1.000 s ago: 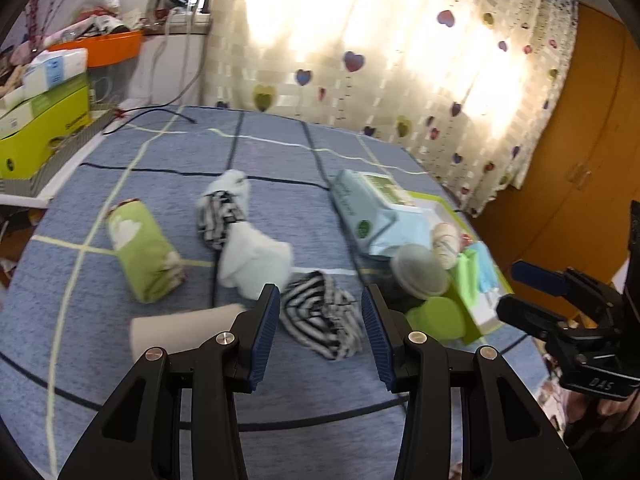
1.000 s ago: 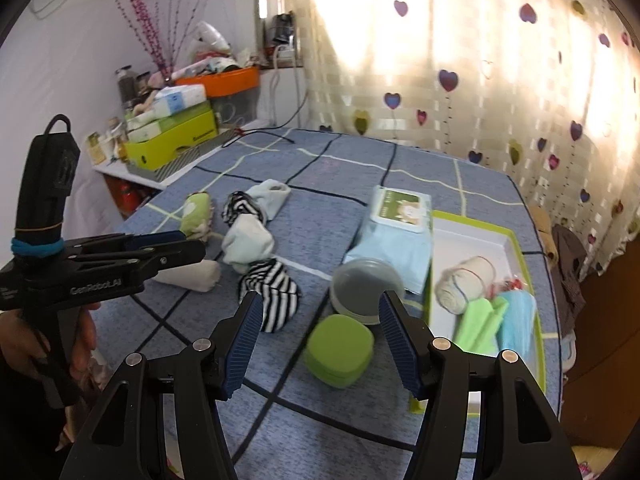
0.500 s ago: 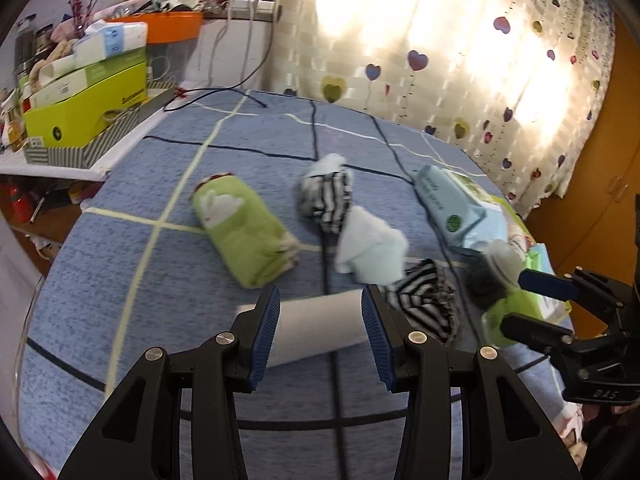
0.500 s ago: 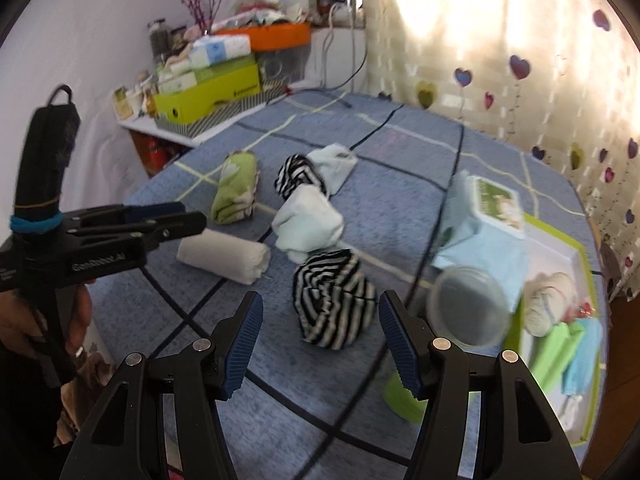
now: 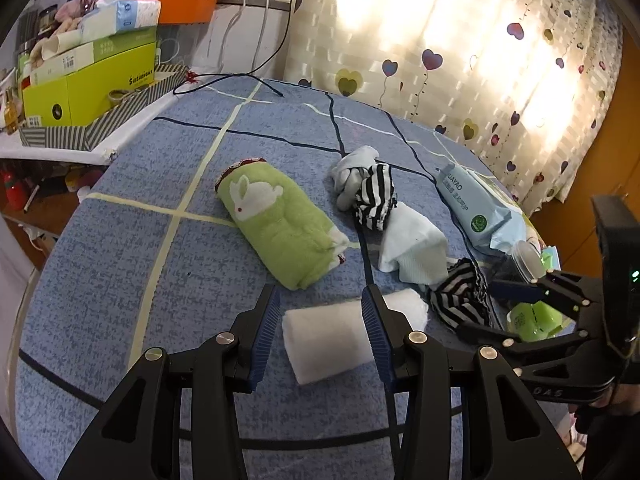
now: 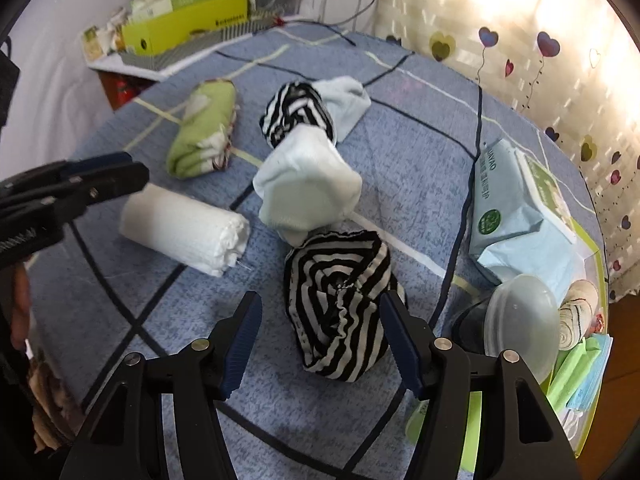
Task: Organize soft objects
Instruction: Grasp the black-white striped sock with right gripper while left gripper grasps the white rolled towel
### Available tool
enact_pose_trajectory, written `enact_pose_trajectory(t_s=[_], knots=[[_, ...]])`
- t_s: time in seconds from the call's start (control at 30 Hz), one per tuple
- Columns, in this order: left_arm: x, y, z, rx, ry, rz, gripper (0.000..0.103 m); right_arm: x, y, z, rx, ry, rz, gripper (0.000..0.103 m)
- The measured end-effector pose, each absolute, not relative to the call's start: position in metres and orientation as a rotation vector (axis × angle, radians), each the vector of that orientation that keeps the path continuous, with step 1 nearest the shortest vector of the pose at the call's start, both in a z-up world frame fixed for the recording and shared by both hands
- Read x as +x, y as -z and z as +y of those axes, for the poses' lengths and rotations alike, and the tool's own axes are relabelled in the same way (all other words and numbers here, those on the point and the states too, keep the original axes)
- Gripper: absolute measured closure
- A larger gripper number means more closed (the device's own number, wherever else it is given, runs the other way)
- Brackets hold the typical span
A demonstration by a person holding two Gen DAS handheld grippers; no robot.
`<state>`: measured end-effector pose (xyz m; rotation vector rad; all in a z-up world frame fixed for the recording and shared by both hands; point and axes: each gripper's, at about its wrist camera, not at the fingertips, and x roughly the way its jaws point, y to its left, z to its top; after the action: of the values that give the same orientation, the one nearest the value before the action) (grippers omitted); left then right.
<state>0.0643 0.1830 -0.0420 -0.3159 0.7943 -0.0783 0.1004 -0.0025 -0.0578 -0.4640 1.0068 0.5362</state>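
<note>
Left gripper (image 5: 320, 334) is wide open, jaws on both sides of the white towel roll (image 5: 340, 336) on the blue tablecloth (image 5: 120, 280), not pressing it. Right gripper (image 6: 322, 340) is also wide, w/ the striped sock ball (image 6: 340, 304) between its jaws, no contact visible. Green rabbit towel (image 5: 280, 224) lies just behind the roll.

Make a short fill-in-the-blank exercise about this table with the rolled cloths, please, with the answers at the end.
1. The green towel roll carries a white picture of a ____.
2. The fingers of the left gripper stand on either side of the ____ towel roll.
3. The bundle between the fingers of the right gripper has black and white ____.
4. Both grippers are ____, gripping nothing.

Answers: rabbit; white; stripes; open
</note>
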Motion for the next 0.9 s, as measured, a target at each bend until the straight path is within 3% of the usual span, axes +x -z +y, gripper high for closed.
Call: enact_pose_trajectory(t_s=[0.3, 0.37, 0.43, 0.53, 0.9], knots=[[0.067, 0.047, 0.193, -0.342, 0.084, 0.785, 0.059, 0.113, 0.075, 0.003, -0.472, -0.474, 1.055, 0.042], [0.066, 0.049, 0.193, -0.343, 0.087, 0.786, 0.059, 0.115, 0.076, 0.001, -0.460, -0.480, 1.054, 0.046], [0.065, 0.050, 0.193, -0.341, 0.090, 0.791, 0.059, 0.115, 0.076, 0.001, -0.461, -0.481, 1.046, 0.073], [0.066, 0.052, 0.195, -0.346, 0.087, 0.801, 0.059, 0.117, 0.074, -0.002, -0.463, -0.471, 1.030, 0.090], [0.076, 0.065, 0.187, -0.322, 0.152, 0.890, 0.059, 0.097, 0.042, -0.012, -0.405, -0.537, 0.948, 0.091]])
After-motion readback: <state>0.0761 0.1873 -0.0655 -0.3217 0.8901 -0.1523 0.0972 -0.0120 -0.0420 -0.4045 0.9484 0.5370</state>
